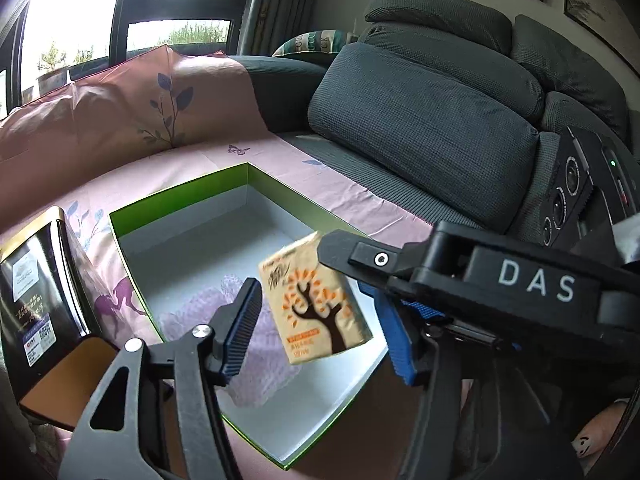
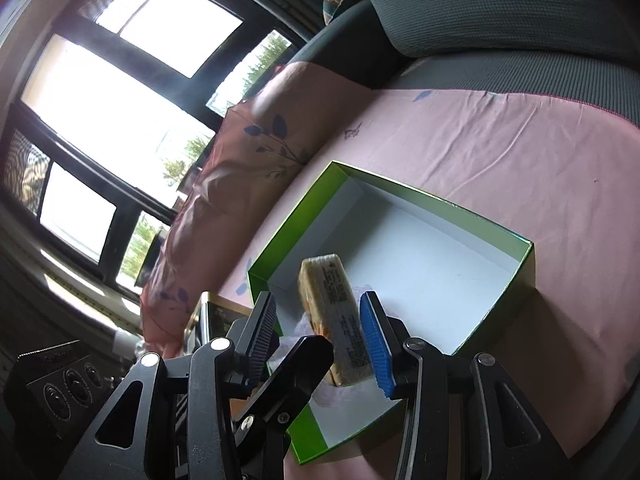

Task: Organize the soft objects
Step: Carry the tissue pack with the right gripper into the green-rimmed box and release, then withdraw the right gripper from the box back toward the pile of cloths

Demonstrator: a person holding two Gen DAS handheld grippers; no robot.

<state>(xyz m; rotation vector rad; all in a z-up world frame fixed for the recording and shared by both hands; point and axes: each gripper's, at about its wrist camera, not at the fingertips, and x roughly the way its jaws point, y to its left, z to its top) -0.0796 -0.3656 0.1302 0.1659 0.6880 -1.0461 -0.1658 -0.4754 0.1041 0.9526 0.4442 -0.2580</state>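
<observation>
Half-open, keeping left gripper (image 1: 316, 336) loose around beige tree-printed tissue pack (image 1: 316, 300); right gripper (image 2: 318, 300) hold: cannot tell. Aiming drop inside green-walled cardboard box (image 1: 180, 190).

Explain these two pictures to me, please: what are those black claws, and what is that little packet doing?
There is no robot: a person holds a two-finger gripper in each hand, and a camera on each looks along its fingers. One picture comes from the left gripper, the other from the right gripper. A green box sits on a pink sheet over a grey sofa, with a lilac cloth inside and a black tin beside it. A tissue pack is above the box, between open fingers; neither gripper clamps it.
</observation>
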